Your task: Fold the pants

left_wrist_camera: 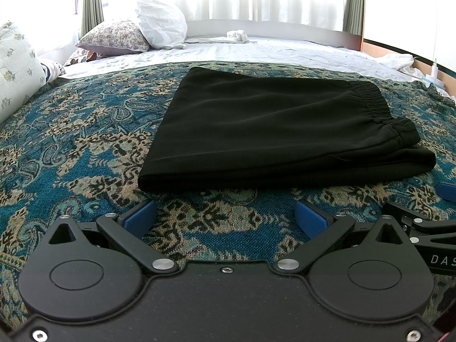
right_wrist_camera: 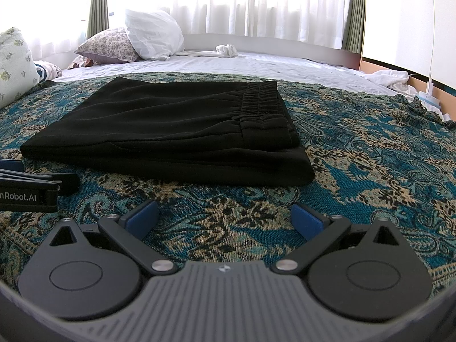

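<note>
Since the black pants (left_wrist_camera: 279, 131) lie folded flat on the paisley bedspread (left_wrist_camera: 85, 148) at twelve o'clock of both grippers, they look light, limp and slippery; grip the thicker elastic waistband (right_wrist_camera: 262, 105). Left gripper (left_wrist_camera: 225, 213) and right gripper (right_wrist_camera: 225, 213) both gape, holding nothing.

- In the left wrist view the right claw (left_wrist_camera: 446, 192) is cut off by the picture's right edge; only one blue pad and part of its black linkage show.
- In the right wrist view the left claw (right_wrist_camera: 11, 166) runs off the left edge, its lettering clipped to "nRobot.AI".
- The window (right_wrist_camera: 285, 0) is blown out white; nothing outside can be told.
- The underside of the folded pants (left_wrist_camera: 270, 125) is hidden against the blanket (left_wrist_camera: 85, 142).
</note>
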